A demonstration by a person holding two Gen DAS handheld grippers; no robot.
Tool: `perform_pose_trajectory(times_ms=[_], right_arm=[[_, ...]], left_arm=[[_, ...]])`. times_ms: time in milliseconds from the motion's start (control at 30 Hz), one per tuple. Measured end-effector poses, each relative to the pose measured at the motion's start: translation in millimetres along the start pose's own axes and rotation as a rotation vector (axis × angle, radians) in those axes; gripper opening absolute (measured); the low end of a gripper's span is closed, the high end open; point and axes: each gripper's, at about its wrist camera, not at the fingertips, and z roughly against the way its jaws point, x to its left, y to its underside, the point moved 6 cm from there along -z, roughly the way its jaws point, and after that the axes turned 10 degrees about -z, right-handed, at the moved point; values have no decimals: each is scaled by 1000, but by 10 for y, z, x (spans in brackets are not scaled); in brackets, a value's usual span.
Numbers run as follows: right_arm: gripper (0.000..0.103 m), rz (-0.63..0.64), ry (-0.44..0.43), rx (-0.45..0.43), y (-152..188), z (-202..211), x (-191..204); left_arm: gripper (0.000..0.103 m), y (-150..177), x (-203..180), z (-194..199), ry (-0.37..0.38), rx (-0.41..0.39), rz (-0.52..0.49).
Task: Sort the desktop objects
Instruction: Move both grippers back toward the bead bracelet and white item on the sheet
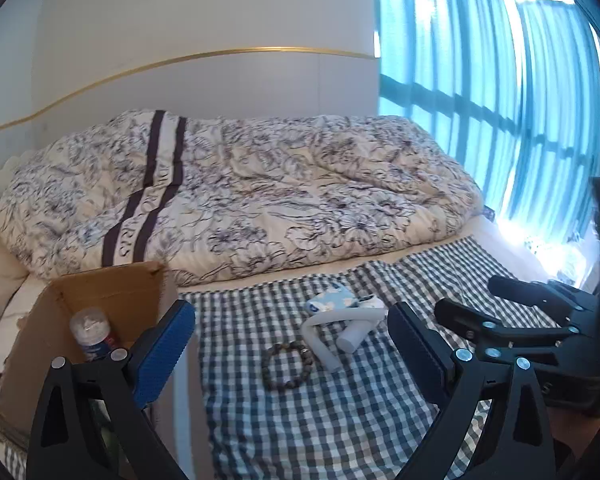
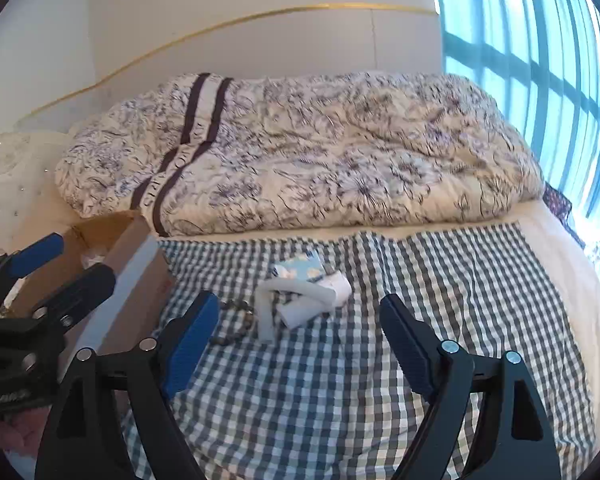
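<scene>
Checked cloth (image 1: 340, 400) carries bead bracelet (image 1: 286, 365) mid-surface | cardboard box (image 1: 112, 292) at its left edge | left gripper (image 1: 292, 344) spread wide, empty, bracelet between fingers | right gripper (image 2: 296, 332) released, bracelet beside left finger

A home bedroom. Ahead of the claws lies a bed, its rumpled cream quilt with dark floral print and two brown stripes (image 2: 300, 148) heaped beyond a grey-and-white checked cloth (image 2: 340, 380). Behind it stands a white padded headboard wall with a thin gold trim line (image 1: 204, 56); bright turquoise curtains (image 1: 492, 92) hang to the right.
</scene>
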Motion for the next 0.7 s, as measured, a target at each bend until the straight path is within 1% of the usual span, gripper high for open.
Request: perform_pose_trajectory(times_ms=[100,267,467,567,633,700], right_arm=[[85,-13,4,25,24,-110,-85],[88,-23,14,66,83,-282,-200],[88,-49,40,115,169,-488,-396],[88,-60,57,136,214,-573,-485],[88,-69,64,145,232,-608,-524],[88,-76,65,152,250,-644,-558]], left_arm=[[103,28,-77,-73,26,-4,-2],[103,95,-157,-243,51,28,12],[103,186,-232,-433,54,51,21],[103,272,-225,-594,52,92,40],[103,347,-224,-709,67,124,58],[103,410,-219,-788,66,136,71]])
